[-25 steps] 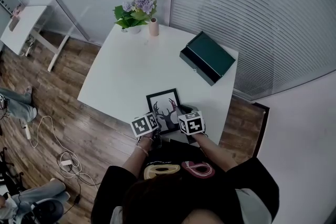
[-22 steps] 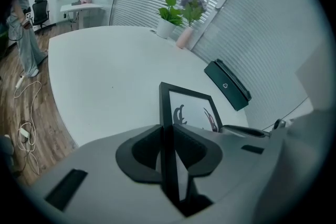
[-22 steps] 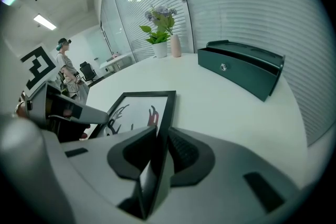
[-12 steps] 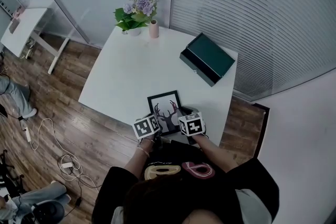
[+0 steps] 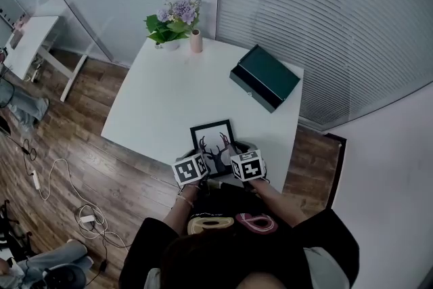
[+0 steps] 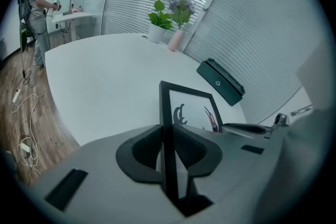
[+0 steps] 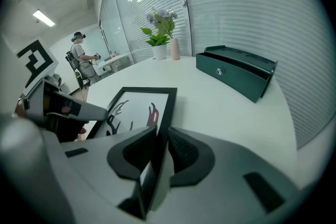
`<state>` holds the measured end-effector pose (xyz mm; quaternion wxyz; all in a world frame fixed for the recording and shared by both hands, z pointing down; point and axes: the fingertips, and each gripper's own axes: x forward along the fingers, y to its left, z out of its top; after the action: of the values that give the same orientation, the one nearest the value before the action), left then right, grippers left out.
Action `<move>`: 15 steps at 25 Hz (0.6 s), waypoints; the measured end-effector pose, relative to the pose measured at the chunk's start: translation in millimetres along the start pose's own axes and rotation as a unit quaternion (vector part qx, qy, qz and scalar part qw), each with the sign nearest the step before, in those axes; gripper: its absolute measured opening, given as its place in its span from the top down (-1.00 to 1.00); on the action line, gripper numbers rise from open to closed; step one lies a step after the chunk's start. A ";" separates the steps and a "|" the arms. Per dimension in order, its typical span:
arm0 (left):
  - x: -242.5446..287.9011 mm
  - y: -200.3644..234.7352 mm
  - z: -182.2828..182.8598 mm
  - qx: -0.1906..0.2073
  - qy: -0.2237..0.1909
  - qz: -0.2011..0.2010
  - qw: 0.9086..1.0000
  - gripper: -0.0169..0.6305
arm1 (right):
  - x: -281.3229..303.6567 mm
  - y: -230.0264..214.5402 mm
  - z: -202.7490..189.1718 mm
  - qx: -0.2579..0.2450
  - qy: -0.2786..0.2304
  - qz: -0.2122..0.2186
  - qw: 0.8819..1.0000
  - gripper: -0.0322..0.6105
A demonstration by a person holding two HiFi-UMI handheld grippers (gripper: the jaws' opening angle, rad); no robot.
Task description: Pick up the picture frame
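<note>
Two narrow side rails are all that carry the black-rimmed rectangular picture frame with its antler print (image 5: 215,144) at the near end of the white bench (image 5: 162,91), and that is where trouble could start. Both holds sit at the frame's near end, so its far end reaches out unsupported. Its weight could lever the rails through the pads, letting the frame pivot or slip back onto the bench. If the left side rises faster than the right, the frame could twist and work loose from one grip. The bench edge lies just below the hands, so a drop there might carry the frame on to the wooden floor (image 5: 81,166). Whether the far edge is clear of the bench cannot be told.

The left gripper (image 6: 169,147) is narrowed to a slim gap, its dark pads pressed on either face of the frame's left rail, which runs up between them edge-on. The right gripper (image 7: 157,152) is set the same way, closed to the thickness of the right rail and clamping it. Farther right, a dark green rectangular box (image 5: 265,76) lies well apart from the frame.
</note>
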<state>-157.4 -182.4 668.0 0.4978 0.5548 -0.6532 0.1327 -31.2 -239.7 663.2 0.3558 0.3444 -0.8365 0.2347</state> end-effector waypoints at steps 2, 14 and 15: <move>-3.1 -2.9 2.5 0.007 -0.005 -0.004 1.000 0.70 | -3.2 -0.5 1.9 0.001 -0.005 -0.004 1.000 0.66; -15.6 -21.6 14.7 0.042 -0.028 -0.028 0.998 0.70 | -25.1 -5.5 11.4 0.004 -0.036 -0.036 0.999 0.66; -17.1 -23.5 16.4 0.047 -0.031 -0.029 0.998 0.70 | -27.3 -5.8 12.7 0.005 -0.041 -0.039 0.998 0.66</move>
<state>-147.4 -192.3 637.7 0.4543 0.6001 -0.6450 0.1318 -18.4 -240.5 635.3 0.3287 0.3881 -0.8348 0.2107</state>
